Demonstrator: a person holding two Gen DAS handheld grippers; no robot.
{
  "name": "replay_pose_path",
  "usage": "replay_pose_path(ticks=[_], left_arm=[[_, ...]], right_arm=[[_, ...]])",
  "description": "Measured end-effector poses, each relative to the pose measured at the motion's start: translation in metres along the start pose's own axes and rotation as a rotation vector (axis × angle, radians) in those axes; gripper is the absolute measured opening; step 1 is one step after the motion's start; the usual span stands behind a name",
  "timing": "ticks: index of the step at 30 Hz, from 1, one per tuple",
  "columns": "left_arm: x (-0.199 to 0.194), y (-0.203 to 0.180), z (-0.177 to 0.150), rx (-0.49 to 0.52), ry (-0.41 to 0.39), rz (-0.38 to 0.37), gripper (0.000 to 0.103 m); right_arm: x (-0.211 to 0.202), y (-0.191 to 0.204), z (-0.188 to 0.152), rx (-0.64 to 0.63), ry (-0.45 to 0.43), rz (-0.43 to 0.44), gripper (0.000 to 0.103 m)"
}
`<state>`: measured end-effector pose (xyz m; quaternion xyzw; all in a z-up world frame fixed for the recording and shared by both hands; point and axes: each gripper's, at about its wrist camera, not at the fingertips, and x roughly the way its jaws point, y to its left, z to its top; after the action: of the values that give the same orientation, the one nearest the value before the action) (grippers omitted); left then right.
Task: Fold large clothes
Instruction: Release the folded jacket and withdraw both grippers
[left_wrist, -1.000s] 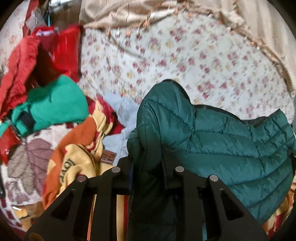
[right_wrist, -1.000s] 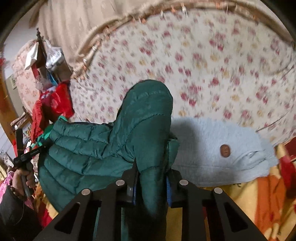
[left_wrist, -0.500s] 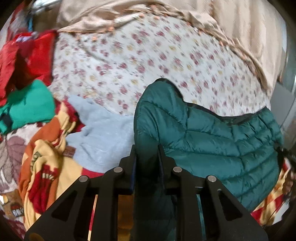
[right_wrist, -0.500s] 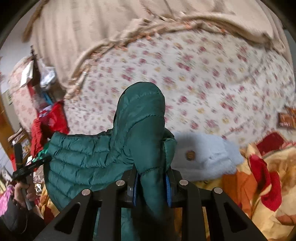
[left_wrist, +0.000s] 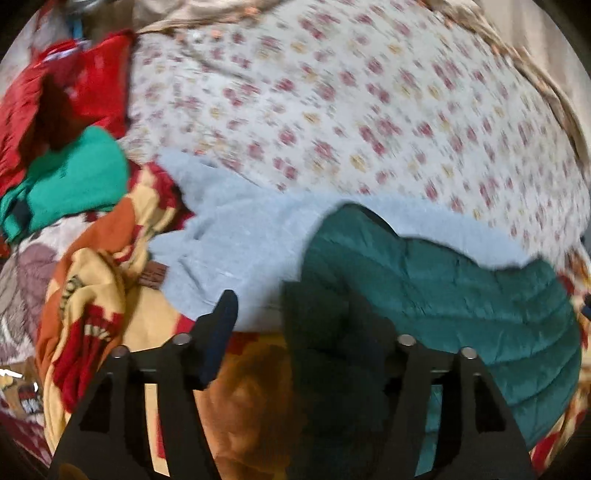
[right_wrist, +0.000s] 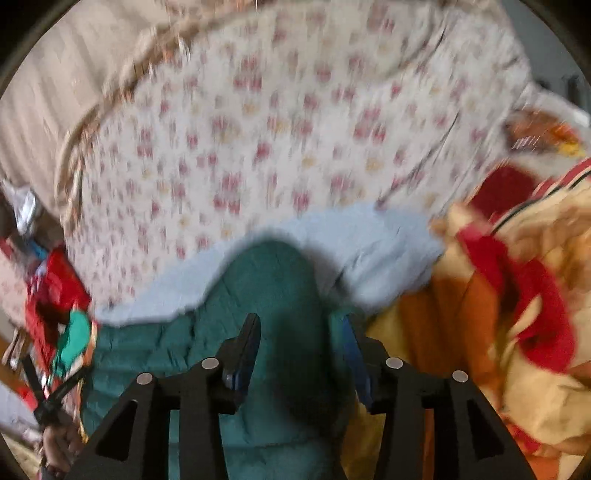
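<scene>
A dark green quilted puffer jacket (left_wrist: 461, 306) lies low on the bed, over a pale blue fleece garment (left_wrist: 236, 236). My left gripper (left_wrist: 295, 314) is open; the jacket's left end slumps between its spread fingers. In the right wrist view the jacket (right_wrist: 273, 295) sits between the wide-open fingers of my right gripper (right_wrist: 299, 332), loose, not pinched. The pale blue fleece (right_wrist: 373, 240) shows just beyond it.
A floral bedsheet (left_wrist: 351, 103) covers the bed ahead. A yellow, orange and red blanket (left_wrist: 96, 295) lies at the left, and at the right in the right wrist view (right_wrist: 509, 295). A bright green garment (left_wrist: 74, 181) and red clothes (left_wrist: 74, 88) are piled far left.
Both grippers have opened and let go of the green jacket, which has dropped onto the pale blue fleece. Both views have tilted downward toward the bed.
</scene>
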<state>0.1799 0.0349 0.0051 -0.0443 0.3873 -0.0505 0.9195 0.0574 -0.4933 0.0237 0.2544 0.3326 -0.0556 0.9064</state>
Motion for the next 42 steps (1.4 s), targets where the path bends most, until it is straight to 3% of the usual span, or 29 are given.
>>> replay_pose_path(ticks=[4,8,10,13,14,15,16,17,24,30,42], left_arm=[[-0.007,0.016,0.003,-0.066,-0.013,0.038,0.066],[-0.015,0.023,0.002,-0.093,-0.033,0.073,0.076],[-0.025,0.019,-0.002,-0.059,-0.048,0.098,0.078],[-0.045,0.011,-0.014,0.006,-0.046,0.098,0.089],[-0.052,0.008,-0.021,0.021,-0.036,0.097,0.092],[-0.060,0.002,-0.030,0.040,-0.017,0.109,0.094],[-0.068,-0.004,-0.038,0.060,-0.002,0.122,0.100],[-0.078,-0.011,-0.047,0.081,-0.001,0.128,0.101],[-0.168,-0.081,-0.104,0.294,-0.124,0.139,0.101],[-0.192,-0.114,-0.130,0.294,-0.010,-0.019,0.102],[-0.234,-0.112,-0.126,0.249,-0.058,0.029,0.102]], right_arm=[[-0.029,0.002,0.003,0.022,-0.130,-0.037,0.047],[-0.045,0.030,-0.004,-0.044,-0.160,-0.021,0.047],[-0.053,0.050,-0.015,-0.097,-0.157,-0.011,0.047],[-0.063,0.080,-0.039,-0.174,-0.123,-0.015,0.048],[-0.067,0.089,-0.049,-0.191,-0.096,-0.020,0.057],[-0.071,0.098,-0.061,-0.206,-0.069,-0.023,0.073],[-0.077,0.104,-0.071,-0.219,-0.054,-0.026,0.080],[-0.087,0.113,-0.085,-0.244,-0.047,-0.033,0.085],[-0.140,0.148,-0.143,-0.423,-0.005,-0.101,0.086],[-0.190,0.163,-0.165,-0.471,-0.071,-0.101,0.094],[-0.235,0.169,-0.185,-0.509,-0.118,-0.146,0.094]])
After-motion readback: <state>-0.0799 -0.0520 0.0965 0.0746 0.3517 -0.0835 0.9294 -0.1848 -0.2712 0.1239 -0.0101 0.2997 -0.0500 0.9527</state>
